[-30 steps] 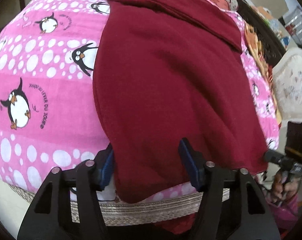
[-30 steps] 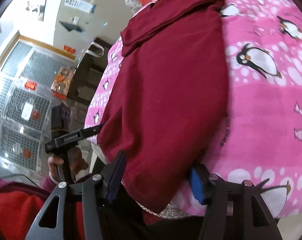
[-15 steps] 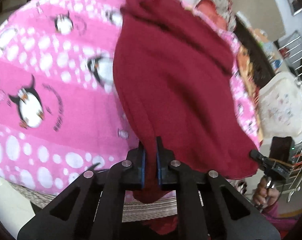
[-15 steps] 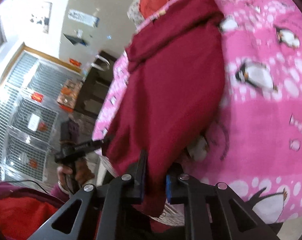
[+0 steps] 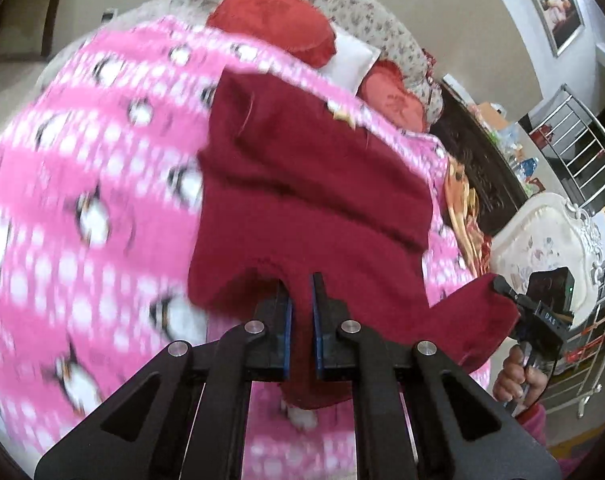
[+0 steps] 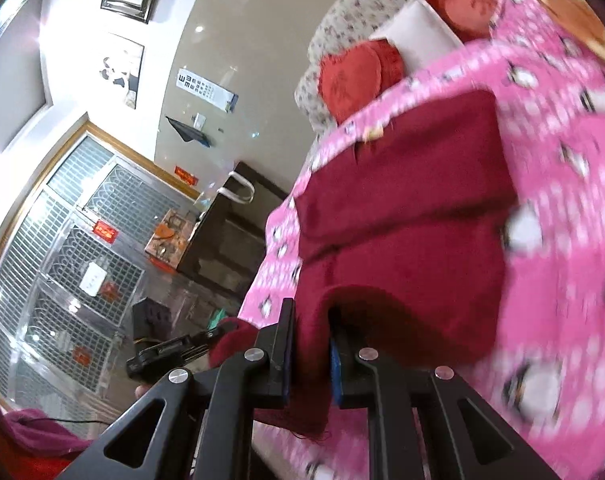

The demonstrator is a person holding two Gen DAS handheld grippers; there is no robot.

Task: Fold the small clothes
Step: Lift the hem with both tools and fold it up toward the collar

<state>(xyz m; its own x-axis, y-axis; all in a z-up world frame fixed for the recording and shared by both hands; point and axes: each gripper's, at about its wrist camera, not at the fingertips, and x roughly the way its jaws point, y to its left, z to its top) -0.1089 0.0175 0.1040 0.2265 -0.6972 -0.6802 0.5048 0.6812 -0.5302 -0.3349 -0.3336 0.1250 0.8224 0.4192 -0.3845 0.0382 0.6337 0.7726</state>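
Left wrist view: the left gripper has its two blue-padded fingers pinched tight on the near edge of the maroon garment, only a thin band of cloth showing between the pads. A fold of it hangs down below the fingertips, and the rest stretches away ahead of them across the pink penguin blanket. Off to the right of these fingers, the right gripper bites another corner of the same cloth, lifted clear of the blanket. Over on the right wrist view, the right gripper is clamped on that bunched edge too, cloth wedged between its fingers and trailing down under them. Beyond the fingertips the maroon garment lies on the pink penguin blanket, with red cushions at the far end.
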